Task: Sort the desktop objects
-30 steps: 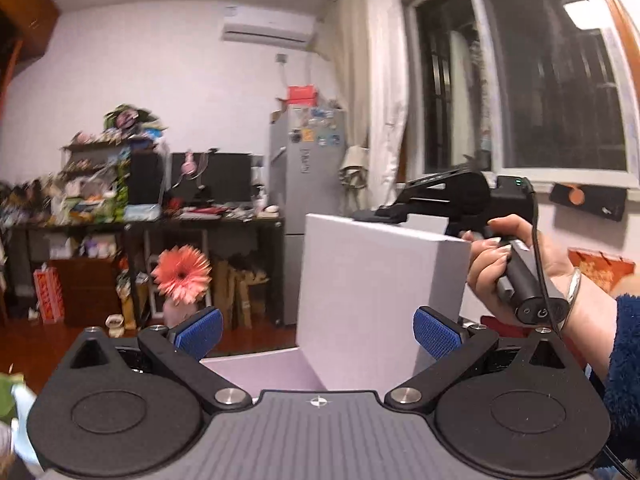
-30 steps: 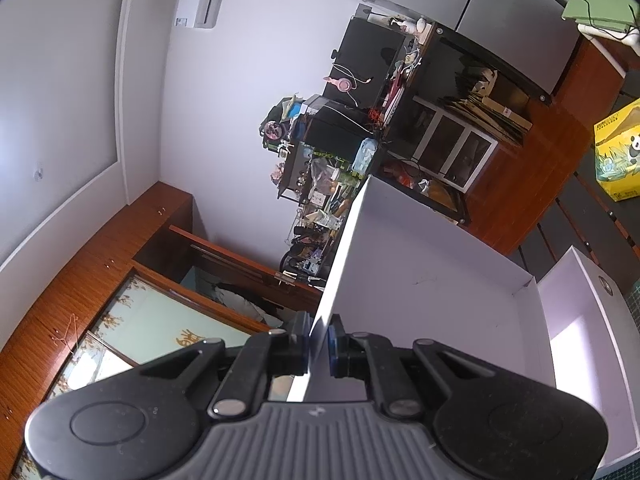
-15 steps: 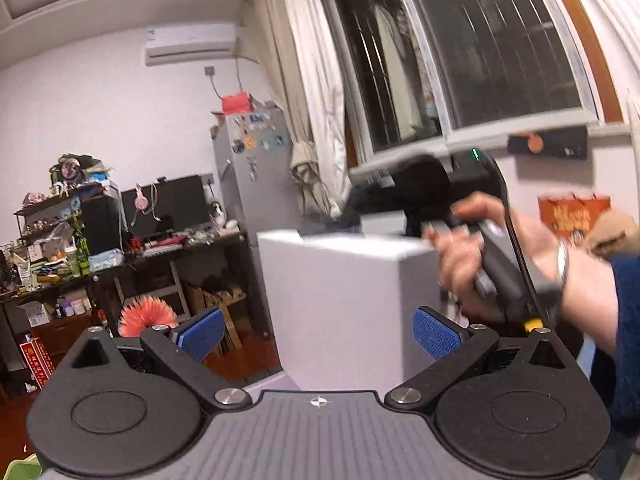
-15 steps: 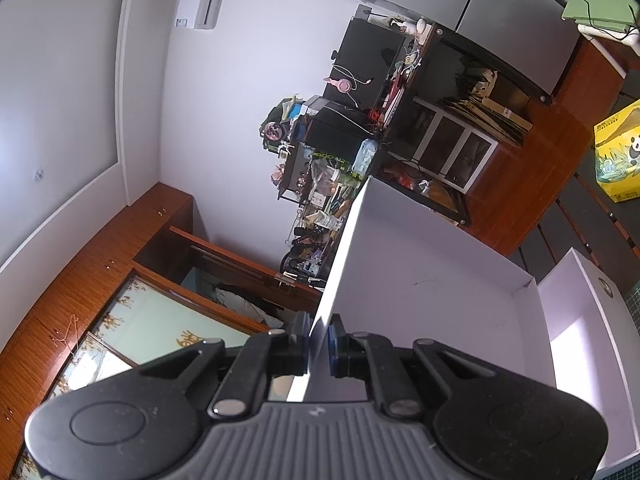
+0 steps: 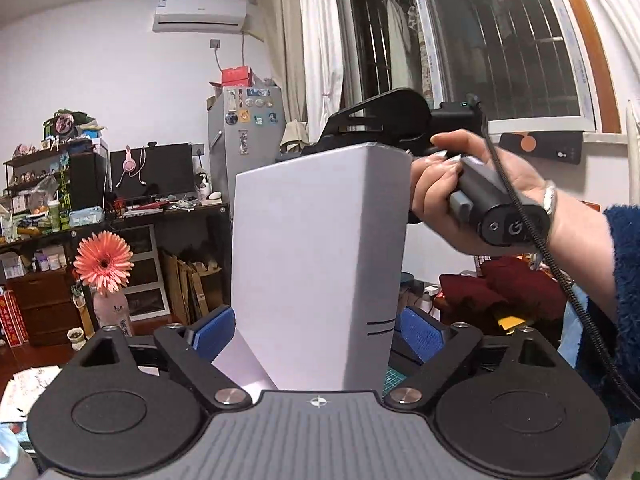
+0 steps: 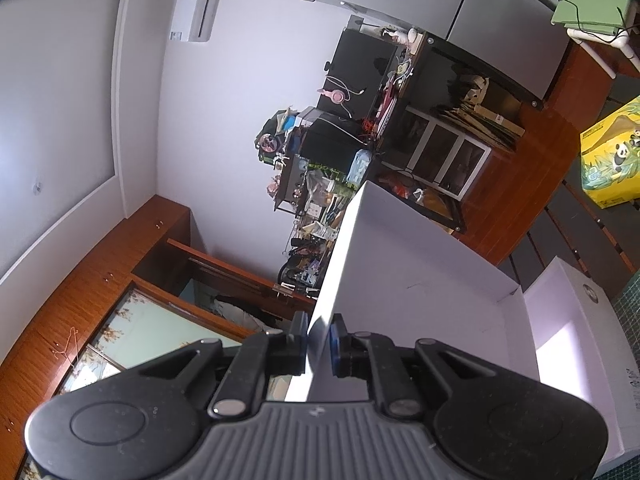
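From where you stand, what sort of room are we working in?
Most likely a lived-in home room, a bedroom or study rather than a lab: a fridge covered in magnets, a cluttered desk with a monitor, and a wall air conditioner.

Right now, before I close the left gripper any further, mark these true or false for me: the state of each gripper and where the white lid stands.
1. The right gripper pinches the white box lid edge. True.
2. The left gripper is empty with nothing between its fingers. False: the lid sits between them as its jaws are closing.
3. The lid lies flat. False: it is raised upright.
4. A hand holds the right gripper's handle. True.
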The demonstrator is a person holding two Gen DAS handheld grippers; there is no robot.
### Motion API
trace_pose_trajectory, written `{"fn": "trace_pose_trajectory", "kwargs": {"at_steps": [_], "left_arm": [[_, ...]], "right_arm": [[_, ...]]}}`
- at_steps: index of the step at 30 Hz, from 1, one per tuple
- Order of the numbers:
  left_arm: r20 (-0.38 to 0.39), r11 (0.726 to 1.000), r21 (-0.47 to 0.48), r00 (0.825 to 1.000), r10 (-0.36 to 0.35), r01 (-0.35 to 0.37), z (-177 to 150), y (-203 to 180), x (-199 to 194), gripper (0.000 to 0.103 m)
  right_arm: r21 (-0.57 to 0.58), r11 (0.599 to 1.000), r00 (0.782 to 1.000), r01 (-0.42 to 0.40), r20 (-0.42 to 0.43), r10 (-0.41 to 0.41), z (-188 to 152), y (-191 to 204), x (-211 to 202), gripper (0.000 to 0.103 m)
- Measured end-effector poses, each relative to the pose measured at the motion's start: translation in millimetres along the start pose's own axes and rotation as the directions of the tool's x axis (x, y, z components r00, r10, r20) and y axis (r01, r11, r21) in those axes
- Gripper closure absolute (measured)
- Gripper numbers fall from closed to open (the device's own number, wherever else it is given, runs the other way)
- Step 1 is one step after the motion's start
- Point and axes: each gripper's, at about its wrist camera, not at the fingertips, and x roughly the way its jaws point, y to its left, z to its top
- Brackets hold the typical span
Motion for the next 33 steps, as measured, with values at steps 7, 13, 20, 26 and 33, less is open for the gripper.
{"fn": "trace_pose_trajectory", "kwargs": {"at_steps": [7,13,20,26,33], "left_arm": [[-0.012,1.0,-0.001,1.0,-0.007,0.007,-11.1,-11.2,17.7,0.02],[0.001,1.0,-0.007,1.0,-0.018,0.018,-17.2,-17.5,27.2,0.026],[-0.008,0.998,-0.006,0.998,-0.055,0.055,-24.6,-25.3,35.3,0.042],[-0.021,0.999,-0.009,0.999,-0.041,0.041,-30.7,-26.3,38.5,0.049],[-0.012,0.999,0.045,1.0,-0.009,0.009,-34.3,-35.2,38.8,0.049]], "right_arm": [[0.013,1.0,0.999,0.013,0.031,-0.013,3.9,-6.5,-14.8,0.091],[0.026,0.999,0.998,0.025,0.053,-0.026,8.4,-13.1,-26.6,0.09],[0.058,0.998,0.996,0.036,0.077,-0.04,13.2,-24.7,-41.2,0.088],[0.07,0.996,0.995,0.048,0.081,-0.053,15.8,-31.6,-44.5,0.086],[0.025,0.994,0.99,0.106,0.089,-0.108,20.6,-31.0,-48.6,0.082]]}}
